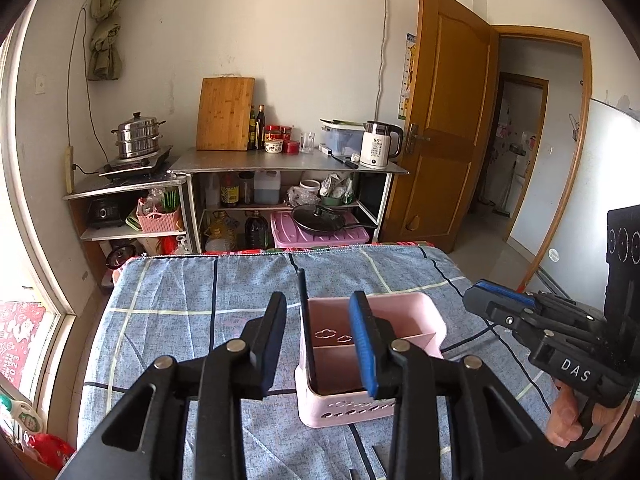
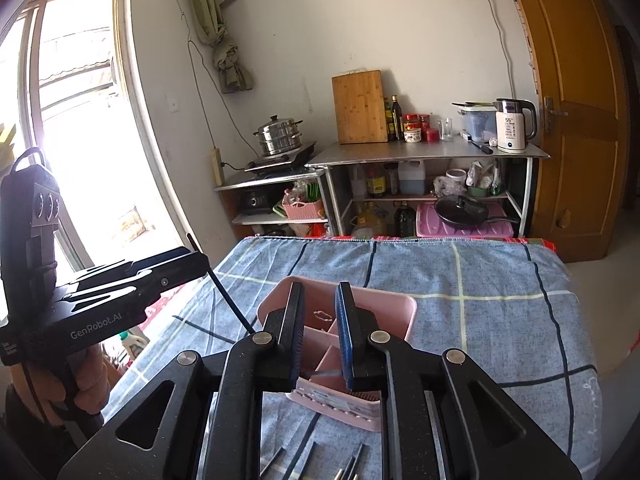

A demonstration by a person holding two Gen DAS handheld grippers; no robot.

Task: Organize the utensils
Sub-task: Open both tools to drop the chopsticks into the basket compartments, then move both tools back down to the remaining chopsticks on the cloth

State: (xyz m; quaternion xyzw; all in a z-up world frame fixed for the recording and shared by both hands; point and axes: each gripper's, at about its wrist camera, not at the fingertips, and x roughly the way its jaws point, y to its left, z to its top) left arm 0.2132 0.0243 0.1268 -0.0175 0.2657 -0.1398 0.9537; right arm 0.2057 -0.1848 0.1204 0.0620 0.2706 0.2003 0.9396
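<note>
Two hand-held tools hover over a pink utensil caddy (image 1: 400, 320) on a tabletop (image 1: 168, 304) draped in a blue checked cloth, both tilted downward toward it. Nearest the right wrist camera, dark utensils (image 2: 352, 464) lie loose on the cloth at the tabletop's near edge, just short of the caddy. The right tool (image 2: 320, 332), gripped by a hand (image 1: 568, 424) at its trigger handle, stands with its blue-padded fingers apart above the caddy's divided compartments, nothing between them. The left tool (image 1: 320, 340), its handle held in the other hand (image 2: 84, 376), likewise has its fingers parted; a black chopstick (image 1: 306, 320) stands upright in the caddy's left compartment, between the fingers but pressed by neither. Beyond the tabletop's far edge, metal shelving (image 1: 280, 164) carries a cutting board (image 1: 225, 114), a steamer pot (image 1: 138, 136) and a white kettle (image 1: 378, 145).
</note>
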